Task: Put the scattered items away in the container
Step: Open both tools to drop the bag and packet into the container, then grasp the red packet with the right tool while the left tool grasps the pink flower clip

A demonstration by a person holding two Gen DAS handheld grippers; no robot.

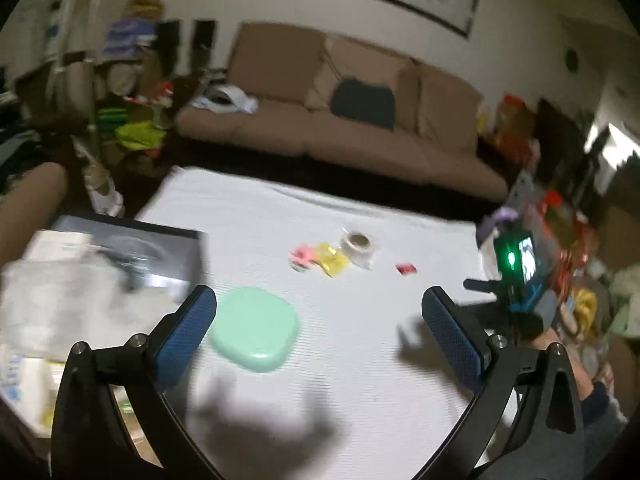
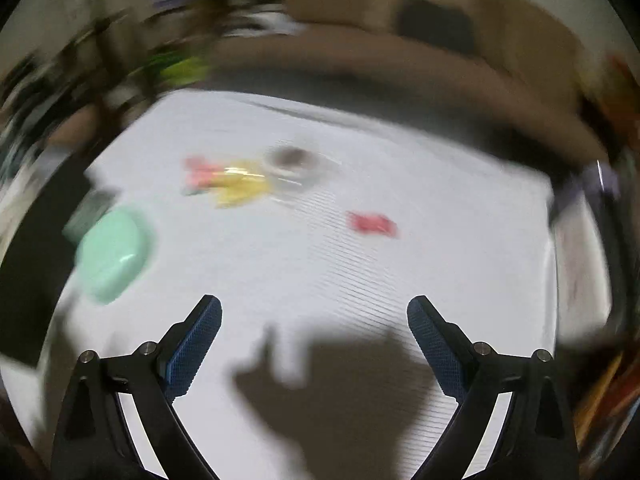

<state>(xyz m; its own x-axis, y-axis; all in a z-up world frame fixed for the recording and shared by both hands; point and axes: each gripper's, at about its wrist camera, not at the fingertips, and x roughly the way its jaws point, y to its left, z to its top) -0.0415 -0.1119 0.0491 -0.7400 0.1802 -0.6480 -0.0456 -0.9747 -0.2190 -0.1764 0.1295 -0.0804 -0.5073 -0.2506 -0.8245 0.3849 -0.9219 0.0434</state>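
While both my grippers hang over the white desk [image 1: 360, 360] with jaws wide and empty, the left gripper [image 1: 319, 334] has the mint container [image 1: 255, 334] just ahead of its left jaw, lid shut. Beyond lie the scattered items: pink clip [image 1: 302, 257], yellow wrapper [image 1: 332, 262], tape roll [image 1: 357, 243], red packet [image 1: 406, 268]. They look light and thin; I'd pinch edges. No readable writing. The right gripper [image 2: 314, 344] sees only blur.
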